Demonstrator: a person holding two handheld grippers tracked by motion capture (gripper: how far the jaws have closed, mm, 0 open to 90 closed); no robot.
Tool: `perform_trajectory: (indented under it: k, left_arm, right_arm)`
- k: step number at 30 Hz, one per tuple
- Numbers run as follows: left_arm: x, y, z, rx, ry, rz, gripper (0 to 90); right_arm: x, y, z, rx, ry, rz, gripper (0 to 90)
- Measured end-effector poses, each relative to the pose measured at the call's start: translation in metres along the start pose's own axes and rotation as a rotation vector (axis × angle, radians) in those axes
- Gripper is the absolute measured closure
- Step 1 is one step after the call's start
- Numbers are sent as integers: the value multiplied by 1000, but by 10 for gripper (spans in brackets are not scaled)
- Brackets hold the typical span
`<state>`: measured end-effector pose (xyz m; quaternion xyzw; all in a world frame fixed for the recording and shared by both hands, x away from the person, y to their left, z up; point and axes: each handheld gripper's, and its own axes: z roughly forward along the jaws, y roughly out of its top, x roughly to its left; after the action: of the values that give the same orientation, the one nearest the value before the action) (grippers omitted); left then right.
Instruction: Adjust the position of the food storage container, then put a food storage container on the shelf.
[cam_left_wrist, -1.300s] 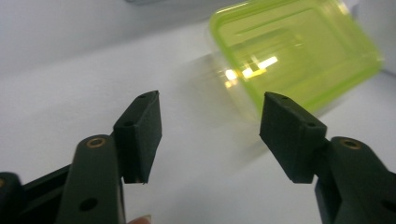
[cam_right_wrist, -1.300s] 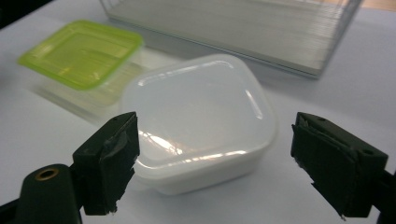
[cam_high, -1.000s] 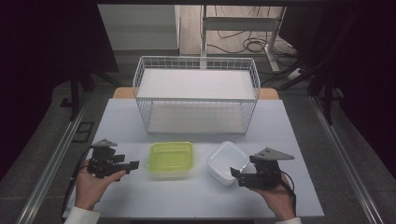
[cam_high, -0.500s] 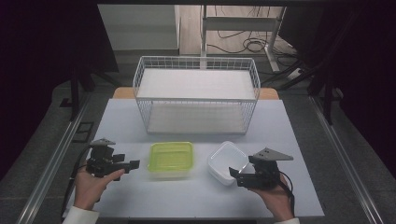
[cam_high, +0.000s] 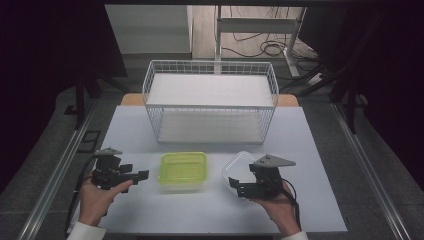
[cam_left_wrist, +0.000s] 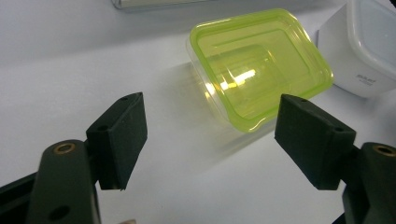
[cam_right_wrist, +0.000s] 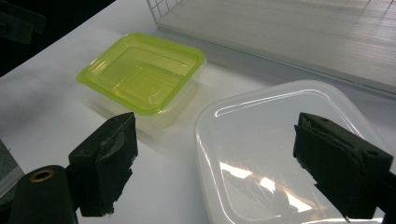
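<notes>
While the left tongs (cam_high: 142, 175) have just been opening and stand wide with nothing between them, they point at the green container (cam_high: 183, 170); it sits on the tabletop (cam_high: 300, 150) just before the wire basket (cam_high: 210, 100). Right of the green container lies the clear container (cam_high: 240, 167); the right tongs (cam_high: 234, 186) gape wide at its near edge, gripping nothing.

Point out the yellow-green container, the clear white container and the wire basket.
yellow-green container (cam_high: 183, 169): high view, on its lid.
clear white container (cam_right_wrist: 271, 140): right gripper view, on the middle of its lid.
wire basket (cam_high: 210, 106): high view, on its front top rim.
</notes>
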<state>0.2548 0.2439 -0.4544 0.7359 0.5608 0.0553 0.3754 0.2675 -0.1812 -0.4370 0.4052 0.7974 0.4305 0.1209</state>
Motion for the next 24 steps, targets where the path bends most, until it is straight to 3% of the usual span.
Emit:
perform_trajectory:
  k: [2,10,12,14,16,21,24]
  left_arm:
    - [0,1,1,-3,4,-10,248]
    - [-1,3,8,-16,-28,-45,248]
    - [-2,4,11,-14,-48,-57,248]
    - [-2,5,14,-10,-73,-65,334]
    - [-2,6,17,-9,-99,-72,326]
    - [-3,7,23,9,-94,-65,269]
    - [-1,11,30,24,-68,-88,278]
  right_arm:
    - [0,2,5,9,17,20,136]
    - [8,13,20,62,52,23,149]
    - [8,18,26,68,65,54,160]
    - [11,24,35,85,71,72,166]
    - [14,27,40,92,74,72,168]
    - [20,33,48,108,78,57,170]
    - [23,39,56,129,82,52,170]
